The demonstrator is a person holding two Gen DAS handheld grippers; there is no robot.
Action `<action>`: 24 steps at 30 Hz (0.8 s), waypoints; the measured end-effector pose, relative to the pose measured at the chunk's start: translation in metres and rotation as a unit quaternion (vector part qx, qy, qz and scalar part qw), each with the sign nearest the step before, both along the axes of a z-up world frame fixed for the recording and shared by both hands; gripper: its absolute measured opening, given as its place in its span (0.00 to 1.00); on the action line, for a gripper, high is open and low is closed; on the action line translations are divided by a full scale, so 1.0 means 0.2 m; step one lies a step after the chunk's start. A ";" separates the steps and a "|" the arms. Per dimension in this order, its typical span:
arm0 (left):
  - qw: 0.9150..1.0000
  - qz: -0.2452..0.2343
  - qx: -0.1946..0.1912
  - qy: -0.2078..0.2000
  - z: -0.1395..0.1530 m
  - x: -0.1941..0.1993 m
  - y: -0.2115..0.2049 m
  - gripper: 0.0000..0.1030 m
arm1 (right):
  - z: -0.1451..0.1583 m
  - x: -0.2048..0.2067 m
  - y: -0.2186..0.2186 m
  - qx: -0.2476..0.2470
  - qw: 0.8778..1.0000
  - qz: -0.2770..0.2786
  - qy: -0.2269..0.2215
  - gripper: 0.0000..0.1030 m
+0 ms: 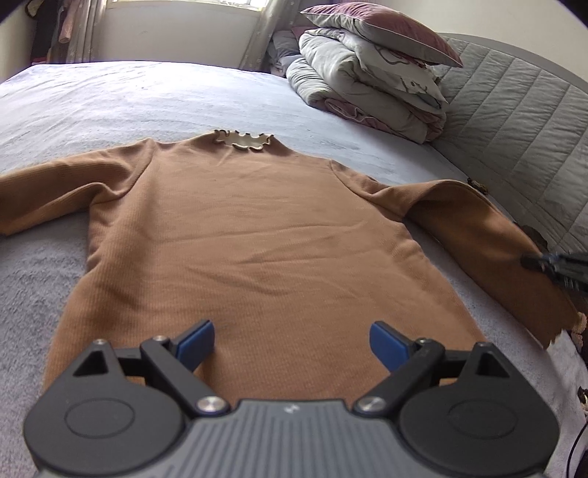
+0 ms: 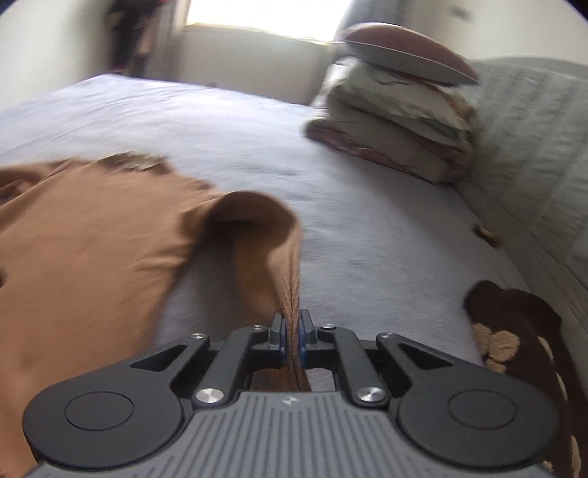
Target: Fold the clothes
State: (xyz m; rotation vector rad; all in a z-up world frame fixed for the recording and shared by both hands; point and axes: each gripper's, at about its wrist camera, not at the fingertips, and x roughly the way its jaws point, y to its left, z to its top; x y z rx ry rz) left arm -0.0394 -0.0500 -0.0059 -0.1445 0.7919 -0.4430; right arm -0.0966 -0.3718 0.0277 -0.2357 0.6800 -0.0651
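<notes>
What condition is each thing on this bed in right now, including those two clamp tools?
Brown ribbed long-sleeved top: spread flat on the bed, unfolded, one sleeve lifted.
Lifted brown sleeve: pinched at its end, arched above the sheet.
Right gripper: shut on the sleeve.
Left gripper: open, above the hem, holding nothing.
Grey and maroon bedding stack: folded, pillow on top.

You get soft daylight from the window [image 1: 180, 3], blown out white beyond the bed's [image 1: 110, 99] far edge, a sharp left wrist view, a motion-smeared right wrist view, and fisheye bending with dark corners in both.
</notes>
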 end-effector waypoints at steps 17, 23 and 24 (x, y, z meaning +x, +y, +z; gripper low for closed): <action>1.000 -0.005 -0.016 0.005 0.05 -0.03 0.00 0.90 | -0.05 -0.15 0.13 0.096 0.990 0.034 0.093 0.27; 1.000 -0.001 -0.022 0.018 0.03 0.00 0.01 0.90 | -0.01 -0.14 -0.10 0.123 0.987 -0.047 0.095 0.34; 0.999 0.000 -0.025 0.022 0.03 0.00 0.01 0.90 | -0.03 -0.13 -0.13 0.123 0.985 -0.060 0.105 0.34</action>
